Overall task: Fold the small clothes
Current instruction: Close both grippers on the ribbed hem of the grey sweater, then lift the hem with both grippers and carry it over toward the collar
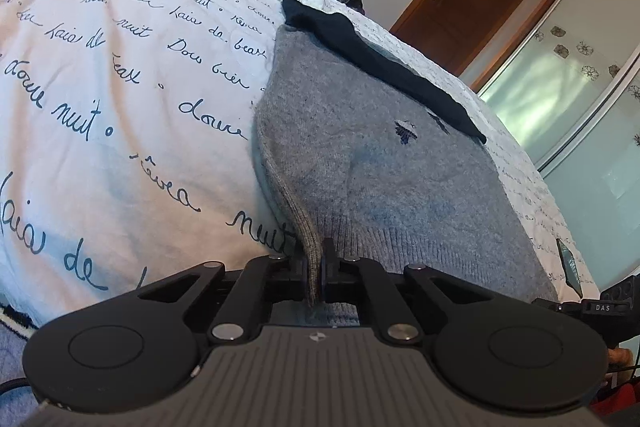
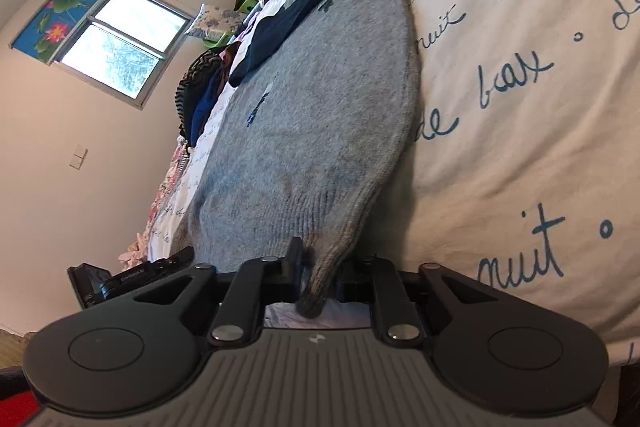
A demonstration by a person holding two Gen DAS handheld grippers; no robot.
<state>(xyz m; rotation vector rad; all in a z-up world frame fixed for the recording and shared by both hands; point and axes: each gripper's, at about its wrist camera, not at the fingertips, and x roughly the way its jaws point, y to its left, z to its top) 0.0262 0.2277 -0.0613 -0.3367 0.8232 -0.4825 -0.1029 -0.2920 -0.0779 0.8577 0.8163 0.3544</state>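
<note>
Both grippers, left gripper (image 1: 316,267) and right gripper (image 2: 316,275), clamp the grey sweater's (image 1: 360,155) ribbed hem at bottom centre; a dark garment (image 1: 380,67) hides its far edge.

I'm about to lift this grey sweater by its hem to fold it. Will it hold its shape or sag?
The grey sweater will probably sag: its ribbed hem already bunches where the left gripper and right gripper pinch it. The knit looks soft and fuzzy, so it likely won't slip from the fingers. The dark sock lying loose on top may slide off.
</note>
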